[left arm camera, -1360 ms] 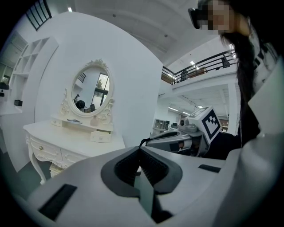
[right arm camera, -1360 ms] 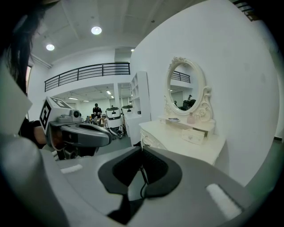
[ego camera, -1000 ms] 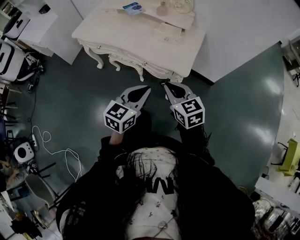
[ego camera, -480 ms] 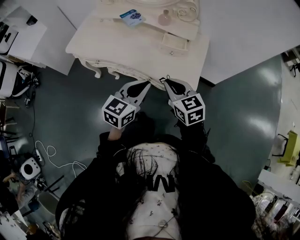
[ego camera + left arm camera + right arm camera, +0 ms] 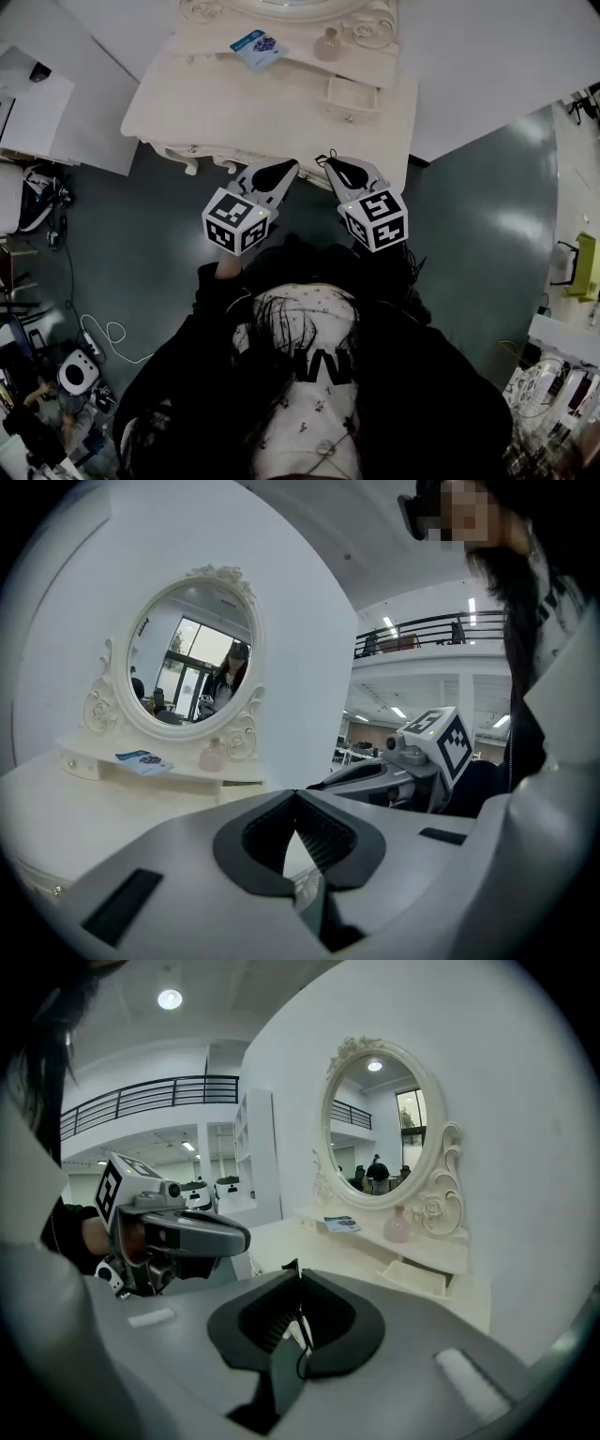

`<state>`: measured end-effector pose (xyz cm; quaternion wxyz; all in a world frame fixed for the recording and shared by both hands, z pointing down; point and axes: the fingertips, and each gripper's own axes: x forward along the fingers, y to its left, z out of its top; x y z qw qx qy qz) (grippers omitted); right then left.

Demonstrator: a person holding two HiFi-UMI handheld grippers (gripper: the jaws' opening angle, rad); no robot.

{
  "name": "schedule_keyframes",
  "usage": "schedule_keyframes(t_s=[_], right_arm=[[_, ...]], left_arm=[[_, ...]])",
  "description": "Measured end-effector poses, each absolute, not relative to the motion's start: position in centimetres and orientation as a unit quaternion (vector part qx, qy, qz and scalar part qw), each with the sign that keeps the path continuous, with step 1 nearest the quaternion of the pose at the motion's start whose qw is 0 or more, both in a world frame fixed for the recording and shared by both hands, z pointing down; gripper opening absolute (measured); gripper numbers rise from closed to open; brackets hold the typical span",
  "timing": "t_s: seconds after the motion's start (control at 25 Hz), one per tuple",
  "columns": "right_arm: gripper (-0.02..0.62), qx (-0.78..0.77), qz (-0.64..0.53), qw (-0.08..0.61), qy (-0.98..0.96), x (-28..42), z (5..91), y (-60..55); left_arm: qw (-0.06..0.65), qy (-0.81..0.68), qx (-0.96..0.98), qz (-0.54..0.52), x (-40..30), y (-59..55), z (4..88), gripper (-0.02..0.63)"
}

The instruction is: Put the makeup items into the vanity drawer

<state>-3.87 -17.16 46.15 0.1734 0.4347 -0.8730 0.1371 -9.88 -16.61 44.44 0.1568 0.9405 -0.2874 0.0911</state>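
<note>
Cream vanity surface (image 5: 234, 112), small drawer (image 5: 349, 97) open. Blue packet (image 5: 253, 47) and pink bottle (image 5: 327, 44) on the back shelf, well beyond left gripper (image 5: 292, 166) and right gripper (image 5: 327, 166), both at the near edge, jaws pressed together on nothing.

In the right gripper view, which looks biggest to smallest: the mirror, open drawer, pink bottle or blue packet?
1. mirror
2. open drawer
3. pink bottle and blue packet: about alike, too close to rank

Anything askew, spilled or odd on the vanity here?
Nothing stands out. The small drawer is pulled open; the blue packet and pink bottle rest on the shelf behind it. The left claw and right claw are shut, empty.
</note>
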Motion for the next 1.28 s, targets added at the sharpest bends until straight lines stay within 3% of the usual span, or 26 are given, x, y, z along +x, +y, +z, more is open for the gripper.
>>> schedule_keyframes(t_s=[0.84,1.28], right_arm=[[0.021,0.444,0.152,0.201,-0.860,-1.1,48.2,-23.3],[0.021,0.441,0.149,0.218,-0.858,3.8,49.2,-30.1]], left_arm=[[0.200,-0.291,0.931,0.095,-9.2,-21.9,47.4,0.000],[0.210,-0.296,0.926,0.106,-5.0,-27.0,48.1,0.000]])
